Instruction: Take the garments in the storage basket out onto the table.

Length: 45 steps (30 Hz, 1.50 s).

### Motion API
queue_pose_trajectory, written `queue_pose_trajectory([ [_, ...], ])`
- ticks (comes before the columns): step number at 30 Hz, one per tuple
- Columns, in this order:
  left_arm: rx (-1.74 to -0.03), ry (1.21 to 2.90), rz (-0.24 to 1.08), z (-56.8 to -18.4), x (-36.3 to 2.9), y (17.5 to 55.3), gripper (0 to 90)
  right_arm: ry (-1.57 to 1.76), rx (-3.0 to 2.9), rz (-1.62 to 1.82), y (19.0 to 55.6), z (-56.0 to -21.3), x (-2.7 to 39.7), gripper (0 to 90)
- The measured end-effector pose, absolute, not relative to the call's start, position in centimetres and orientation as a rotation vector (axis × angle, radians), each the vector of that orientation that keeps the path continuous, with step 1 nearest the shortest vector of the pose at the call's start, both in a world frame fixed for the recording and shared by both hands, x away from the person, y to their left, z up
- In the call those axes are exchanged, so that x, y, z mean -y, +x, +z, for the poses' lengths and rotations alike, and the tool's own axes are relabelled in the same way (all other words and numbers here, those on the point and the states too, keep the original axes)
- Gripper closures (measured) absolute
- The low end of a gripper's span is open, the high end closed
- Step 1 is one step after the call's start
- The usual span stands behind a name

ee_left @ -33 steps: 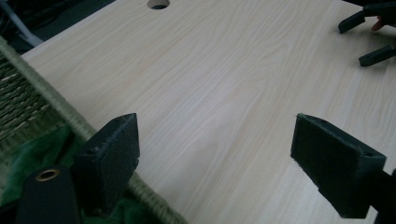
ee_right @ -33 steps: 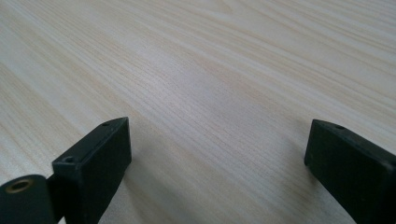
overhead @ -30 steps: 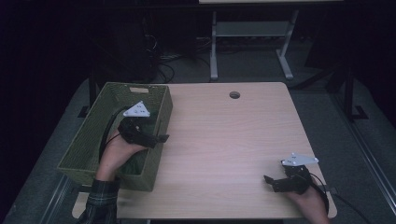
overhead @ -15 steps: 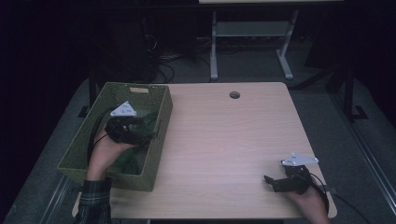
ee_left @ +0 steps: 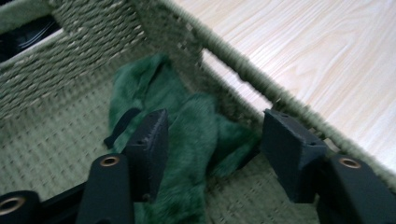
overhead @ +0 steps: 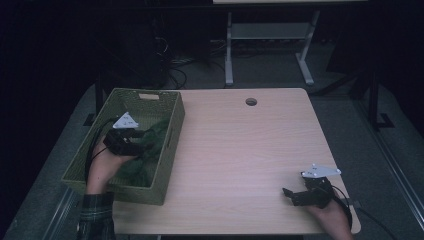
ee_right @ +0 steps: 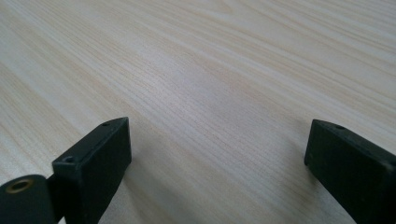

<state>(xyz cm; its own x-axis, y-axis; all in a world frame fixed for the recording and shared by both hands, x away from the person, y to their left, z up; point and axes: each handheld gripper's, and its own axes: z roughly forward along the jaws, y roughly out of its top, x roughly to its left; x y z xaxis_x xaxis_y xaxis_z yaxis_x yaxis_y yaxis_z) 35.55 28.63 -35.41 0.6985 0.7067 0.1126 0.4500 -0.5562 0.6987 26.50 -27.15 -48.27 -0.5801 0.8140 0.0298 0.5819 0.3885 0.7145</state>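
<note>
Landmark for all places: the green woven basket (overhead: 165, 150), which stood on the left part of the table (overhead: 240, 150).

My left tongs (overhead: 142, 145) were down inside the basket, over its right half. Their jaws had just been closing and stood partly apart, with the dark green fuzzy cloth (ee_left: 187, 135) between them; the left jaw lay against the pile, the right jaw was clear of it, so no clamp on it yet. The cloth lay crumpled on the basket floor, against the wall nearest the bare table.

My right tongs (overhead: 292, 196) rested well to the right of the basket, near the table's front edge, jaws wide apart with only wood grain between them.

Surface: pale wood-grain top, matte. A round cable hole (overhead: 251, 102) sat beyond the basket, toward the far edge of the table.

Room: dim. Grey carpet (overhead: 350, 105) around the table. Behind the basket, cables (overhead: 175, 65) lay in a tangle on the floor, and farther right of them stood the pale metal legs of a second table (overhead: 270, 35).
</note>
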Motion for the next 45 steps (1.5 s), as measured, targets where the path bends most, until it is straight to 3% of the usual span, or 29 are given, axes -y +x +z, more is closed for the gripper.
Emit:
queue_pose_trajectory([
  [5,-0.899,2.273,0.521,-36.1,-29.1,35.7,48.8,1.217,-2.326,1.000,26.5,-48.3,27.1,6.8],
  [18,-0.976,2.347,0.483,-38.1,-30.6,36.4,49.4,1.217,-2.326,1.000,26.5,-48.3,27.1,6.8],
  [25,-1.016,2.386,0.471,-39.2,-30.8,36.9,45.2,1.217,-2.326,1.000,26.5,-48.3,27.1,6.8],
  [35,-1.059,2.446,0.349,-41.1,-30.6,37.8,39.1,1.217,-2.326,1.000,26.5,-48.3,27.1,6.8],
  [41,-1.087,2.475,0.306,-41.5,-30.6,37.9,52.8,1.217,-2.326,1.000,26.5,-48.3,27.1,6.8],
  [42,-1.099,2.465,0.274,-41.5,-30.6,37.9,63.6,1.217,-2.326,1.000,26.5,-48.3,27.1,6.8],
  [44,-1.106,2.460,0.262,-41.4,-30.7,37.9,66.2,1.217,-2.326,1.000,26.5,-48.3,27.1,6.8],
  [45,-1.139,2.437,0.225,-41.3,-30.8,38.0,72.1,1.217,-2.326,1.000,26.5,-48.3,27.1,6.8],
])
